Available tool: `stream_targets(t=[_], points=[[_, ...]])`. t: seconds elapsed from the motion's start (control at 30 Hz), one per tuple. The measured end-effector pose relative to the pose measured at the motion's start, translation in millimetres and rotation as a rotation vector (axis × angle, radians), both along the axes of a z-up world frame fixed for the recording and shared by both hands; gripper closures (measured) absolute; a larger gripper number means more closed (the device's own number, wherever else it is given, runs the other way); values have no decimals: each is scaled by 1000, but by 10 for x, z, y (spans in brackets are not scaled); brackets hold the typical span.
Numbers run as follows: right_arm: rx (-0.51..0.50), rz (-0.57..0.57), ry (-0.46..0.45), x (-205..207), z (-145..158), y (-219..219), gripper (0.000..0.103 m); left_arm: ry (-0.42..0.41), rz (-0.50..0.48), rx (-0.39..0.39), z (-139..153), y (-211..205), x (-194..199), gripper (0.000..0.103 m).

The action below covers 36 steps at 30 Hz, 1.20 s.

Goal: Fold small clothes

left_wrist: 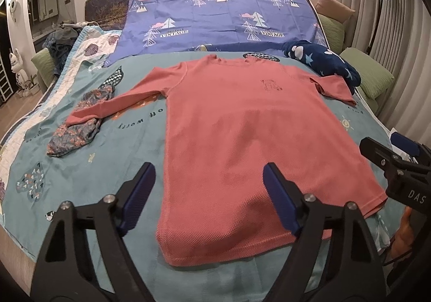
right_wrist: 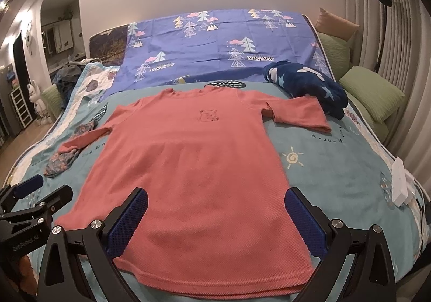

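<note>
Both grippers released, hovering level over the bed's near edge: left gripper (left_wrist: 208, 183) and right gripper (right_wrist: 216, 206) above the pink shirt (left_wrist: 242, 140) hem, holding nothing.

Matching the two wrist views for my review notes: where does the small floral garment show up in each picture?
Left wrist view: the floral garment lies left of centre, under the cuff of the pink shirt.
Right wrist view: it sits at the far left, at the same cuff.
Shared landmark: the navy star-print blanket beside the shirt's other sleeve.
</note>
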State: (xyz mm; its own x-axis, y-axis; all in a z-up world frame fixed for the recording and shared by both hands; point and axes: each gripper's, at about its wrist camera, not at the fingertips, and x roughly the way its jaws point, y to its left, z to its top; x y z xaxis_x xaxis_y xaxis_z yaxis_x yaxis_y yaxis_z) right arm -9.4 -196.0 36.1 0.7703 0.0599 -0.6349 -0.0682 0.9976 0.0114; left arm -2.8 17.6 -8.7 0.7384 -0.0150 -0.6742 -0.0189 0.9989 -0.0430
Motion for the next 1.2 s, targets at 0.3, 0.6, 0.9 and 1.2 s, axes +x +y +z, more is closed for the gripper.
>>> stream_targets(t=[0.3, 0.6, 0.9, 1.2], points=[[-13, 13, 5, 16, -6, 86, 0, 3, -15, -10, -28, 69, 6, 29], [-33, 27, 3, 14, 13, 161, 0, 3, -23, -36, -40, 139, -11, 31], [-51, 44, -4, 30, 39, 269, 0, -6, -16, -36, -34, 180, -17, 31], [-64, 70, -6, 124, 105, 390, 0, -6, 1, -51, -36, 307, 32, 31]])
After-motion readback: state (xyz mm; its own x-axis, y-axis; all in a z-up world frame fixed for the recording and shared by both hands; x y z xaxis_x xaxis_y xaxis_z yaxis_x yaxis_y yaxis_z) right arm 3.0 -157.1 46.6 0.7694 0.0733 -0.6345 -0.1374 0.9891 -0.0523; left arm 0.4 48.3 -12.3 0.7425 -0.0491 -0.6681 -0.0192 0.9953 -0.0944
